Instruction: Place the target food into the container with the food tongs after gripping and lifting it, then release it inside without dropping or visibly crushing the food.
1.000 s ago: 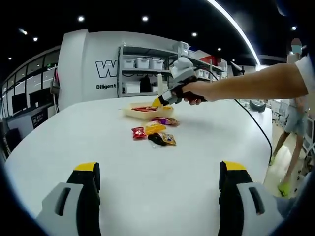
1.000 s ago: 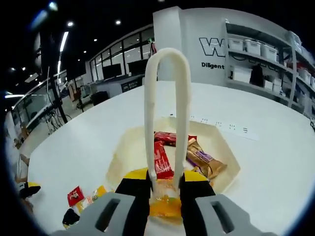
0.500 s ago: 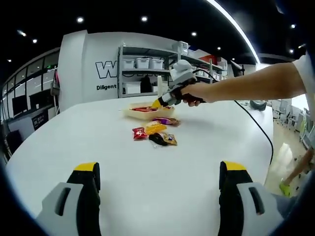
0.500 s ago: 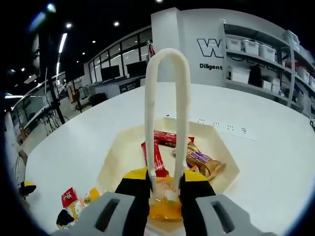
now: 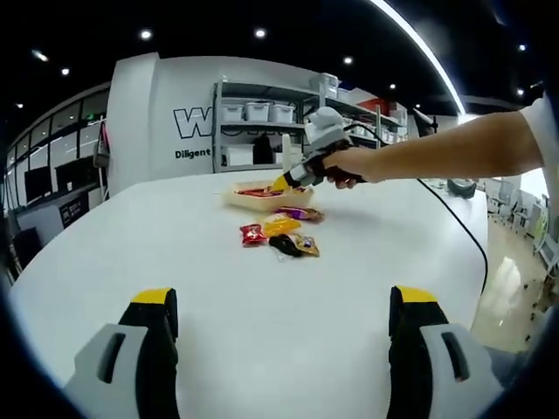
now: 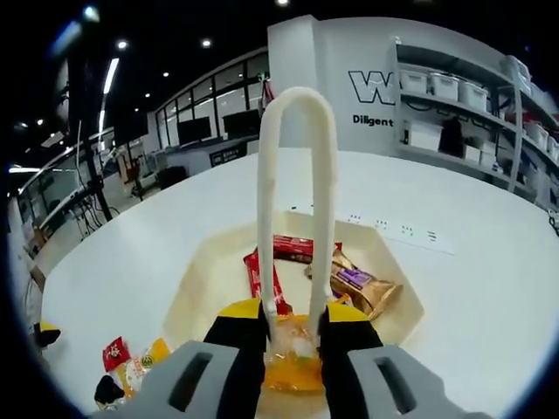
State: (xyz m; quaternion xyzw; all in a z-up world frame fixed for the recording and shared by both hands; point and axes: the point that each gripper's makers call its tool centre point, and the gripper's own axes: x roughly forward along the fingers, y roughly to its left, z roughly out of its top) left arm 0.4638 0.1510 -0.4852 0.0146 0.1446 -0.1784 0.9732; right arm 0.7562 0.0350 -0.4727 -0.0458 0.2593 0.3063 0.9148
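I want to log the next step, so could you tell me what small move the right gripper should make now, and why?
Probably draw the right gripper back toward the loose packets: its tongs hang over the container, which already holds packets, while several lie on the table.

White table [image 5: 175,253] — cream tray [image 6: 210,279], loose snack packets [image 5: 279,237].

Open-plan lab or office, storage-bin shelves [image 5: 262,112], logo wall [image 6: 384,87], glass-walled rooms [image 6: 201,113]
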